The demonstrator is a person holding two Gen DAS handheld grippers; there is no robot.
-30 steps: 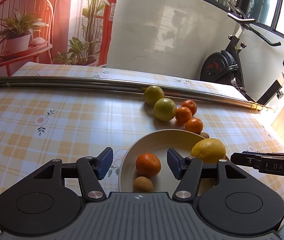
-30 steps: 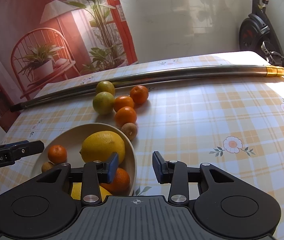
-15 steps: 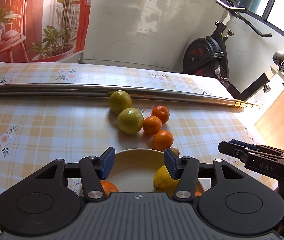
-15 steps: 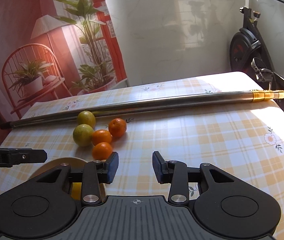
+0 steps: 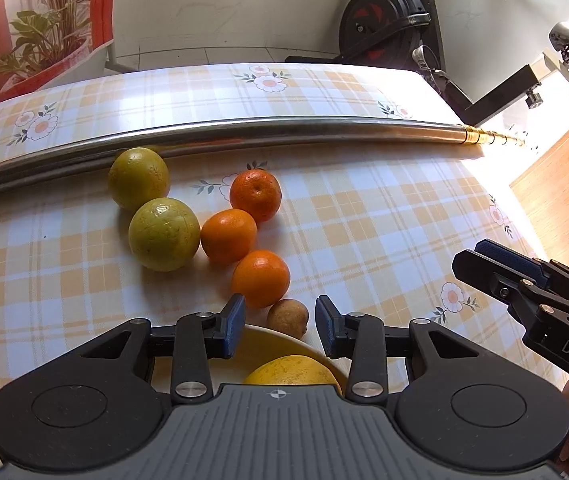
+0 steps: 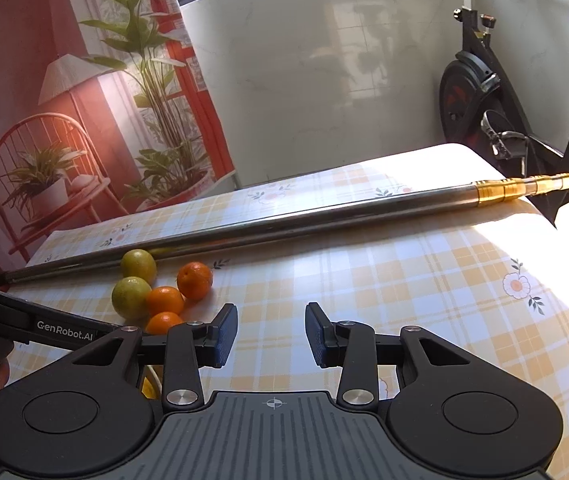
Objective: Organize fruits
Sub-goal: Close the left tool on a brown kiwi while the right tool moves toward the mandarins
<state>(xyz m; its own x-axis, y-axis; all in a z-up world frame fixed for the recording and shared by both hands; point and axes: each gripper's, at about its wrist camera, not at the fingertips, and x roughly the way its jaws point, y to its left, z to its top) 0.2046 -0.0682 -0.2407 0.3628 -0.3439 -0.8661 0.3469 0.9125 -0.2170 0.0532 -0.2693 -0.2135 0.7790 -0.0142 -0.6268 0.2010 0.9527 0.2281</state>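
Setting: table under a yellow plaid cloth [image 5: 384, 216] with printed flowers; a long metal pole [image 5: 244, 134] lies across its far part.
Left gripper [image 5: 279, 326]: jaws parted, nothing between the blue pads; it hangs over the far rim of the bowl.
Right gripper [image 6: 271, 335]: jaws likewise parted and empty, above bare cloth to the right of the fruit group.
Bowl [image 5: 260, 342]: cream-coloured, only its far rim visible below the left gripper — a large yellow fruit [image 5: 290, 370] sits inside, partly hidden by the gripper body.
Small brown fruit [image 5: 287, 318]: on the cloth, just outside the bowl rim, seen between the left gripper's fingers.
Near orange [image 5: 260, 278]: on the cloth, just beyond the brown fruit.
Middle orange [image 5: 228, 236]: touching or nearly touching the near green citrus [image 5: 164, 234].
Far orange [image 5: 255, 195]: stem end up, just behind the middle orange.
Far green citrus [image 5: 139, 178]: close against the pole.
Loose fruit overall: five pieces clustered between bowl and pole — none held.
Background: exercise bike [image 6: 484, 92] beyond the table.
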